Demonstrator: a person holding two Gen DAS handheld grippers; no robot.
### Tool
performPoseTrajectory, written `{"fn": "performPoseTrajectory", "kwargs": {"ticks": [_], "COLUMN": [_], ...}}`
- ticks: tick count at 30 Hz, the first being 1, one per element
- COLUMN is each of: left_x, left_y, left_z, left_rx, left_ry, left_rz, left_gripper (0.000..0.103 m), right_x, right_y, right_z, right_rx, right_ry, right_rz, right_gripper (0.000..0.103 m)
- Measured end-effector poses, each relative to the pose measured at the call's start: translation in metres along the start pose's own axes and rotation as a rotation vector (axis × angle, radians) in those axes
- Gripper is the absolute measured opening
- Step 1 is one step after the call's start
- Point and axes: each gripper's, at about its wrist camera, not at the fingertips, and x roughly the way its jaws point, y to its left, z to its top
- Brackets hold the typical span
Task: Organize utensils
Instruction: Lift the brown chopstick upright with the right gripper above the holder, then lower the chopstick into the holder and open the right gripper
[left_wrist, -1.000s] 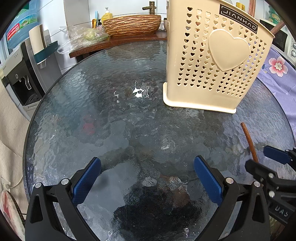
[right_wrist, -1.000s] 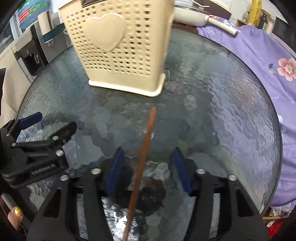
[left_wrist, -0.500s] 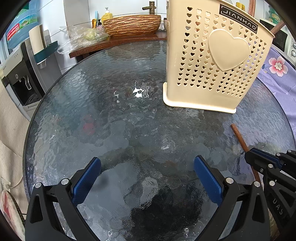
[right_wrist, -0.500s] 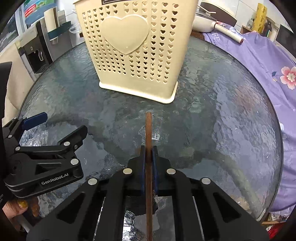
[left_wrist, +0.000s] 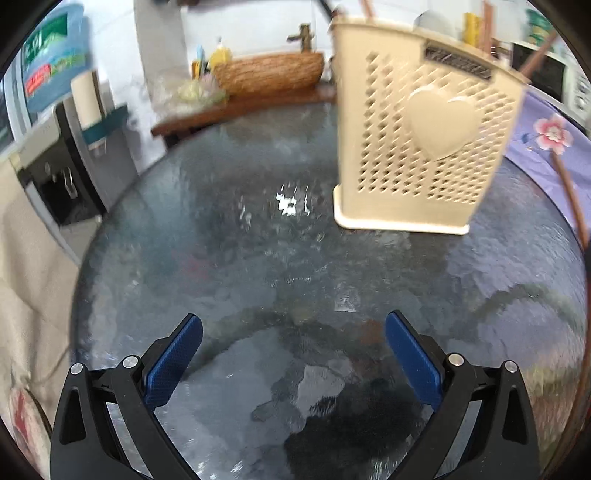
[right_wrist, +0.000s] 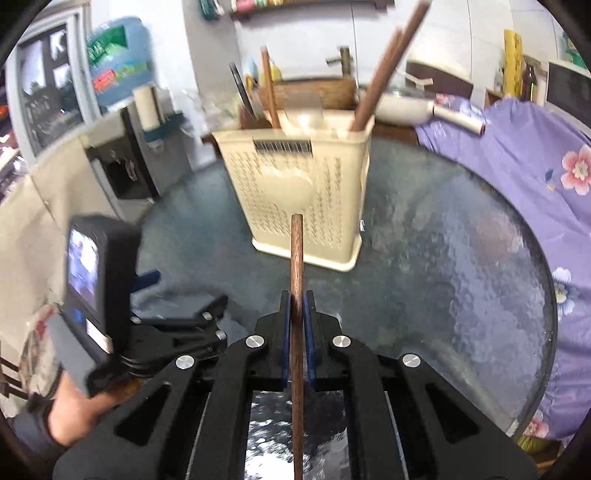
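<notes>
The right gripper (right_wrist: 296, 306) has its jaws clamped on a wooden chopstick (right_wrist: 296, 266), tip pointing at twelve o'clock toward the cream utensil basket (right_wrist: 295, 199). Raise the tip above the rim before lowering it in. The left gripper (left_wrist: 291, 354) hangs wide open and empty over the glass table (left_wrist: 258, 258).

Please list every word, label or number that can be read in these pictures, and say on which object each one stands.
None can be read.
Dark label on the cream utensil holder: blurred.
Label on the blue water bottle: blurred.
Marking on the left gripper body, seen from the right wrist: too small and blurred.
</notes>
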Motion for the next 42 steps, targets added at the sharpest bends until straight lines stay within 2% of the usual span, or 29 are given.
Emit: {"fn": "performPoseTrajectory", "kwargs": {"ticks": [6,10,14,20,24,29,32,34,42], "left_x": [-0.040,-0.067,-0.091,-0.130,-0.140,-0.145,-0.142,-0.139,-0.123], "left_y": [0.013,0.016,0.020,0.028,0.023,0.017,0.014,0.012,0.018], "left_z": [-0.001,0.015,0.037,0.080,0.105,0.110,0.107,0.103,0.090], "left_rx": [-0.011,0.029,0.059,0.082,0.104,0.110,0.108,0.108,0.072], "left_ry": [-0.049,-0.080,-0.110,-0.249,-0.282,-0.323,-0.318,-0.311,-0.279], "left_rz": [-0.047,-0.065,-0.081,-0.065,-0.064,-0.062,-0.086,-0.087,-0.088], "left_gripper": [0.097,0.097,0.097,0.097,0.097,0.097,0.097,0.097,0.097], "right_x": [-0.047,-0.071,-0.084,-0.093,-0.099,-0.108,-0.102,-0.091,-0.038], "right_y": [0.002,0.004,0.005,0.003,0.000,-0.004,-0.004,-0.006,-0.008], "right_z": [0.033,0.060,0.090,0.130,0.156,0.193,0.209,0.212,0.188], "right_rx": [0.017,0.014,0.017,0.012,0.005,-0.010,-0.038,-0.026,-0.029], "right_ry": [-0.111,-0.176,-0.232,-0.290,-0.323,-0.387,-0.412,-0.396,-0.321], "right_rz": [0.097,0.133,0.137,0.121,0.090,0.035,-0.024,-0.020,-0.049], "right_gripper": [0.007,0.007,0.007,0.007,0.007,0.007,0.007,0.007,0.007]}}
